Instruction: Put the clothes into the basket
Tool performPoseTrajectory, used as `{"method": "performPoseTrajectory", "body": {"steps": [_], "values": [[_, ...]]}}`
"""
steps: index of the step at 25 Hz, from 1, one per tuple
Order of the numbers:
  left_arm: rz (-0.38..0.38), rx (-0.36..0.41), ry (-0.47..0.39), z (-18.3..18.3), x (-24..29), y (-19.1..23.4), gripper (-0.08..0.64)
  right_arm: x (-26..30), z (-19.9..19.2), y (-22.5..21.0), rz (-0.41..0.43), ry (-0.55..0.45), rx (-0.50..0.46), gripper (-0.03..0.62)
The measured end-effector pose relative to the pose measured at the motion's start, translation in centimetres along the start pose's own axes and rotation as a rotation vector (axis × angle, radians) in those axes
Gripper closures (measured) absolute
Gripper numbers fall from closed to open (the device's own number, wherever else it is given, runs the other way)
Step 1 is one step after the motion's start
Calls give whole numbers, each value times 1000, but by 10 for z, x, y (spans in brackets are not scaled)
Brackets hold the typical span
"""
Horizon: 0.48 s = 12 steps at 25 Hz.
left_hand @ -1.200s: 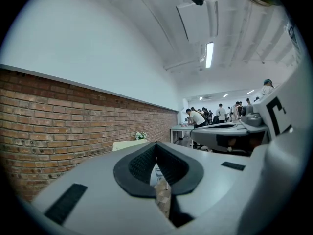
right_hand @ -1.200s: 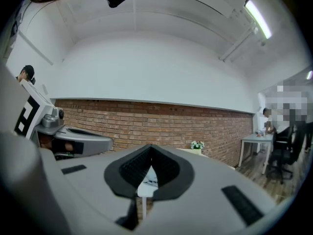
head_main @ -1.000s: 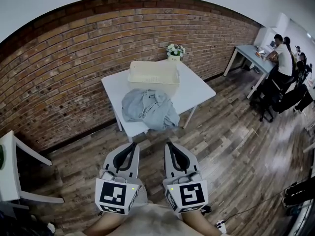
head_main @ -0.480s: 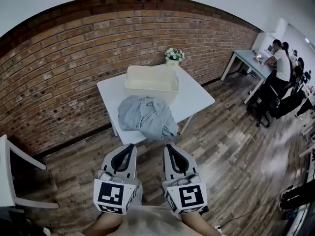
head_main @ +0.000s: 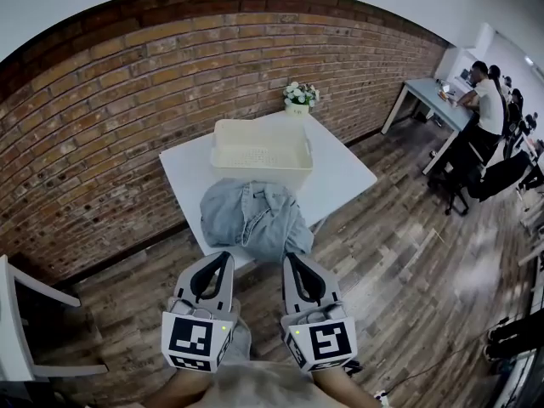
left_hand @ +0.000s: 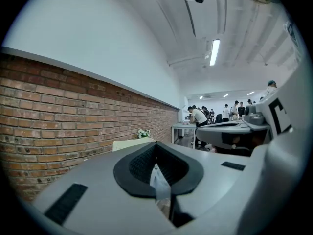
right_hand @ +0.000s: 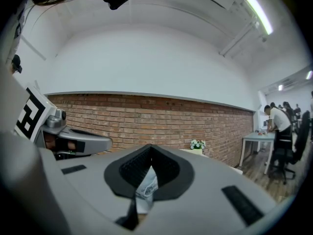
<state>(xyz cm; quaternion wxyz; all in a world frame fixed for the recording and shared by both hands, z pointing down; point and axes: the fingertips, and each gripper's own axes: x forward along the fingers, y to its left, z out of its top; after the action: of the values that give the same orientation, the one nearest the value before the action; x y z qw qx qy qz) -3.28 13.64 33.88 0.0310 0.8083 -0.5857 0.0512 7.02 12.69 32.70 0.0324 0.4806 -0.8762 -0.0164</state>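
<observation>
Closer now to the table (head_main: 344,172) than a second ago, with the clothes (head_main: 255,219) just ahead of the jaw tips. Carrying left gripper (head_main: 223,257) and right gripper (head_main: 291,259) low, side by side, both closed on nothing, probably just for the approach. Heaped at the near edge, those clothes, right beside the empty basket (head_main: 219,143), not yet in it.

Grey-blue clothes (head_main: 255,218) are seen heaped on a white table (head_main: 344,172) just in front of a cream basket (head_main: 260,147), flowers (head_main: 301,96) are set at the far corner, and the left gripper (head_main: 221,263) and right gripper (head_main: 296,263) are held side by side before the table, jaws together.
</observation>
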Motion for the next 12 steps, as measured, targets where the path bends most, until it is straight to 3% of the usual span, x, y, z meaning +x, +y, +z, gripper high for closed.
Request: {"method": "performPoseTrajectory", "body": {"steps": [12], "values": [[-8, -11, 34, -7, 52, 35, 549, 57, -7, -26, -14, -10, 9, 586]]}}
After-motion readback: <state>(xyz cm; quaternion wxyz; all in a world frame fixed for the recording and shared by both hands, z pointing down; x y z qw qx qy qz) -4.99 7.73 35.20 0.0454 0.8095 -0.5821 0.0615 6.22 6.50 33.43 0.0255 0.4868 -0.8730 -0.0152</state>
